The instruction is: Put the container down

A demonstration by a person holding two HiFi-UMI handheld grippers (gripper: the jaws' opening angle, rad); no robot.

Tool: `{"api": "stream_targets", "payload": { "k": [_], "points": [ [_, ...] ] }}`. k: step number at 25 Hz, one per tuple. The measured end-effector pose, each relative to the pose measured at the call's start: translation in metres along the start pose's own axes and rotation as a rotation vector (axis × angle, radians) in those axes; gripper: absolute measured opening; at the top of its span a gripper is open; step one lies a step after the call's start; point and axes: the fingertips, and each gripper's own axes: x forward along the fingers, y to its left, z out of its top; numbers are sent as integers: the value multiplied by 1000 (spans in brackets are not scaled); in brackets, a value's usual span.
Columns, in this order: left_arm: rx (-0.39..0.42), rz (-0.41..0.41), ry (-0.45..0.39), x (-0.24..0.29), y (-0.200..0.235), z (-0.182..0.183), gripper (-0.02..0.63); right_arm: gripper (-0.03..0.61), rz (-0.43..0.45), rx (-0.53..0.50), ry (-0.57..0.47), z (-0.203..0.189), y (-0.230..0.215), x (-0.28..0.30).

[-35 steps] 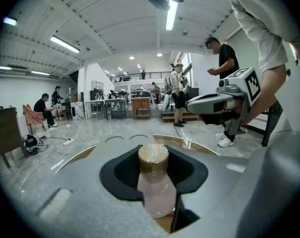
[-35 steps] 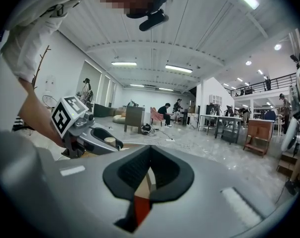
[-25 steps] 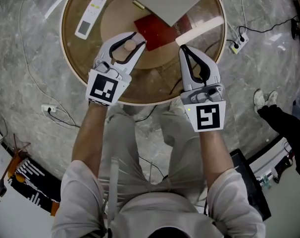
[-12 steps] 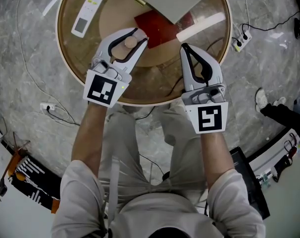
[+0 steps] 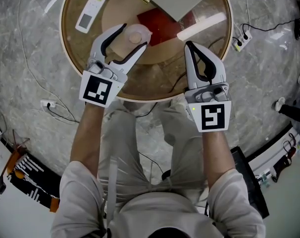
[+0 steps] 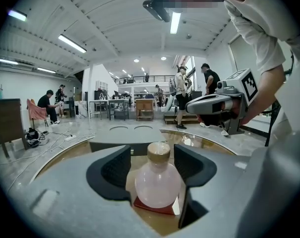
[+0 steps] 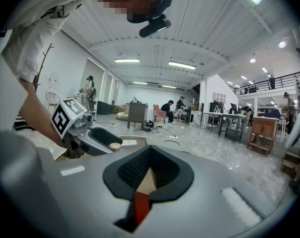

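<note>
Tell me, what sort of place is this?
Probably a large open workshop or lab hall. It has a high ribbed ceiling with strip lights, work desks with people at the back, and a power strip lying on the polished stone floor.

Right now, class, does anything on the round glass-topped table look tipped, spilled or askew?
Nothing stands out. The pink round-bellied bottle with a tan cap stands upright between the left gripper's opening jaws, and nothing is spilled.

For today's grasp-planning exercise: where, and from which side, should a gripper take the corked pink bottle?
Take the pink bottle by its round belly, level from the person's side, one jaw on each flank. It stands upright; the short neck under the cork gives little hold.
</note>
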Motion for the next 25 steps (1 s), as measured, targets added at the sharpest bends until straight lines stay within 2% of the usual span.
{"api": "stream_targets", "payload": {
  "k": [11, 15, 19, 25],
  "points": [
    [14, 14, 1, -18, 0, 10, 277, 5, -4, -13, -3, 12, 6, -8],
    [15, 43, -10, -38, 4, 23, 194, 5, -5, -14, -4, 24, 12, -13],
    [-2, 76, -20, -63, 11, 39, 5, 5, -5, -17, -11, 40, 18, -18],
    [11, 82, -24, -96, 17, 66, 5, 5, -11, -19, -27, 70, 31, -24]
  ]
}}
